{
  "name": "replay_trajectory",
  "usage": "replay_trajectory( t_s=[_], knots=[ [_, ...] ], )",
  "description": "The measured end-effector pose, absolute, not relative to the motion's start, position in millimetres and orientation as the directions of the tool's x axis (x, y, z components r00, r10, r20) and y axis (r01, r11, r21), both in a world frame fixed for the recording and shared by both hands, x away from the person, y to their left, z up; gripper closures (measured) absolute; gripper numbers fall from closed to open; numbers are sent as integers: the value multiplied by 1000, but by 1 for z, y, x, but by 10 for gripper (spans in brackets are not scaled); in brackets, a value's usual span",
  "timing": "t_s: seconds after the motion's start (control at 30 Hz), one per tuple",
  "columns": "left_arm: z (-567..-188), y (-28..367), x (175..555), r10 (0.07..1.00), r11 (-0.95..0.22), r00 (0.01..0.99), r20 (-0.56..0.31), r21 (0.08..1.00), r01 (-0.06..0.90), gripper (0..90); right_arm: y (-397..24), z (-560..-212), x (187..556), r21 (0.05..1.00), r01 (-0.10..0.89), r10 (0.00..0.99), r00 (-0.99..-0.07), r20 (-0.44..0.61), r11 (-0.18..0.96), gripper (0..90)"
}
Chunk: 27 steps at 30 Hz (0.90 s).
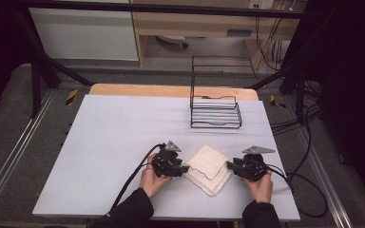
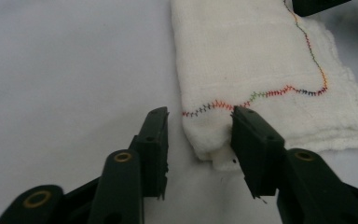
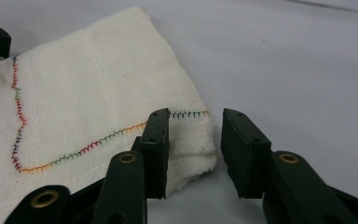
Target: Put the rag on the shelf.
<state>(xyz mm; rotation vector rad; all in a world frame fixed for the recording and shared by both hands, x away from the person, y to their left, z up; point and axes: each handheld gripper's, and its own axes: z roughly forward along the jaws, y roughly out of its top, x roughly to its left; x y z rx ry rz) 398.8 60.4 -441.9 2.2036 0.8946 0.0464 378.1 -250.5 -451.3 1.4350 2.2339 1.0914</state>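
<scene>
- Folded white cloth with rainbow stitching (image 1: 209,168) lies on the pale counter (image 1: 114,142) (near edge)
- Left hand-held gripper (image 2: 198,135) and right hand-held gripper (image 3: 195,140) straddle opposite corners, not yet pinching
- Next: close fully, then lift together

A pale grey table (image 1: 114,142) carries a folded white cloth (image 1: 209,168) with multicoloured stitching, lying near the front edge, right of centre. A black wire rack (image 1: 216,114) stands near the far edge, toward the right corner, well apart from the cloth.
</scene>
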Motion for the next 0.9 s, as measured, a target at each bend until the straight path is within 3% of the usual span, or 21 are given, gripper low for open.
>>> replay_trajectory(
  t_s=[0.2, 0.37, 0.53, 0.7, 0.77, 0.83, 0.87, 0.9],
  knots=[
    [-444, 58, 394, 606, -495, 761, -231, 640, 588, 762, -249, -452, 379, 691, 700, 860, -454, 234, 181, 782],
    [-441, 57, 387, 618, -494, 757, -214, 643, 585, 827, -248, -451, 380, 680, 715, 860, -442, 256, 165, 817],
    [-439, 59, 372, 614, -492, 756, -229, 638, 593, 841, -240, -449, 389, 709, 679, 862, -461, 209, 191, 824],
    [-440, 59, 359, 624, -477, 752, -213, 658, 583, 816, -230, -450, 399, 717, 657, 853, -492, 175, 232, 809],
    [-440, 61, 360, 618, -473, 753, -226, 658, 585, 766, -231, -449, 397, 723, 652, 851, -495, 176, 229, 787],
    [-436, 64, 363, 611, -473, 759, -225, 665, 578, 681, -232, -447, 394, 745, 626, 847, -506, 164, 230, 691],
    [-433, 65, 365, 614, -471, 760, -213, 674, 569, 609, -235, -443, 391, 766, 606, 841, -512, 172, 212, 570],
    [-429, 66, 367, 613, -474, 765, -199, 682, 557, 609, -235, -443, 391, 766, 606, 841, -512, 172, 212, 570]
  ],
)
